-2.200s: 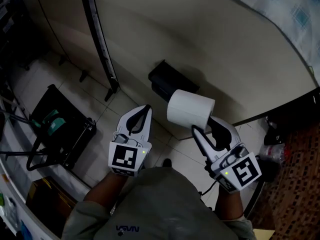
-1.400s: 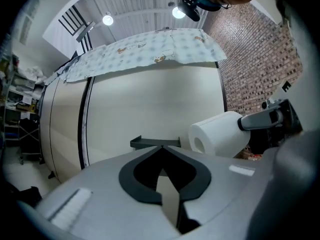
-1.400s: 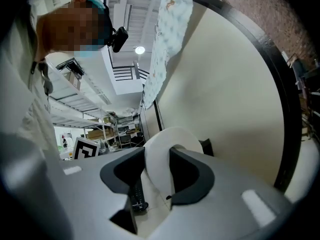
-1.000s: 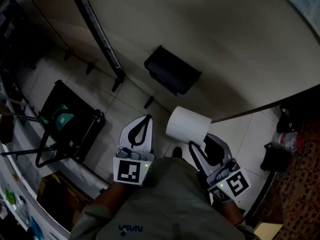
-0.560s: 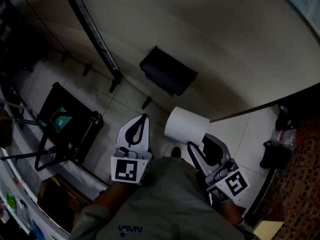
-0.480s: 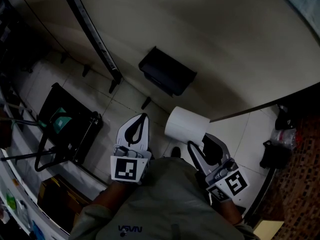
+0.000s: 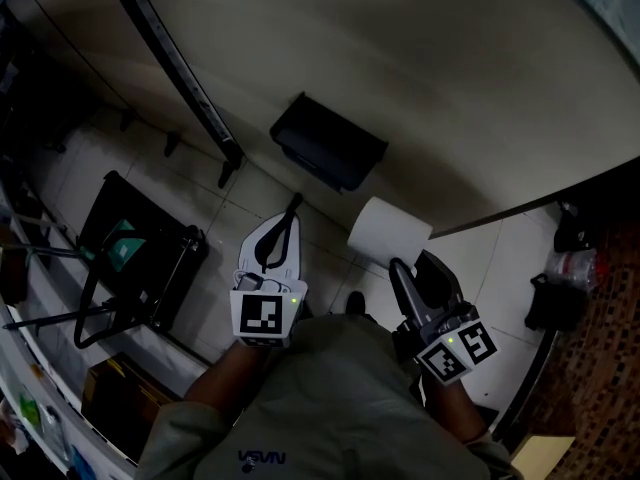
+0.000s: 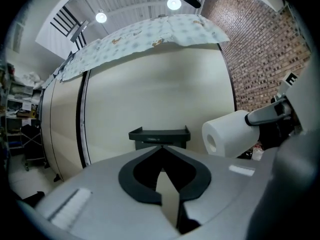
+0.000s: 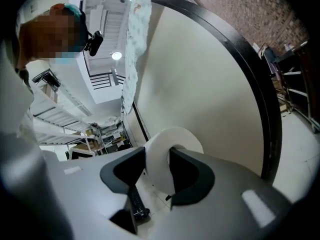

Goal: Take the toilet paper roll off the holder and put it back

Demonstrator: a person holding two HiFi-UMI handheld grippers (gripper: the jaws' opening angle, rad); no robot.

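The black holder (image 7: 328, 155) sticks out from the cream wall and carries no roll; the left gripper view has the holder (image 8: 160, 135) straight ahead. The white toilet paper roll (image 7: 388, 233) hangs in the air to the holder's lower right, apart from it. My right gripper (image 7: 408, 263) is shut on the roll's near end. In the right gripper view the roll (image 9: 175, 135) is pinched between the jaws of the right gripper (image 9: 157, 156). My left gripper (image 7: 294, 204) is shut and holds nothing, its tips just below the holder. From the left gripper (image 8: 161, 149), the roll (image 8: 227, 133) appears to the right.
A black strip (image 7: 165, 68) runs slantwise down the curved cream wall (image 7: 450, 88). On the tiled floor at the left stands a black folding frame (image 7: 135, 263) with a teal part. A pale bag (image 7: 567, 266) lies in the dark corner at the right.
The right gripper has carried the roll a little right and toward the wall, rolling slightly. The left gripper has edged closer to the holder. Both grips are unchanged.
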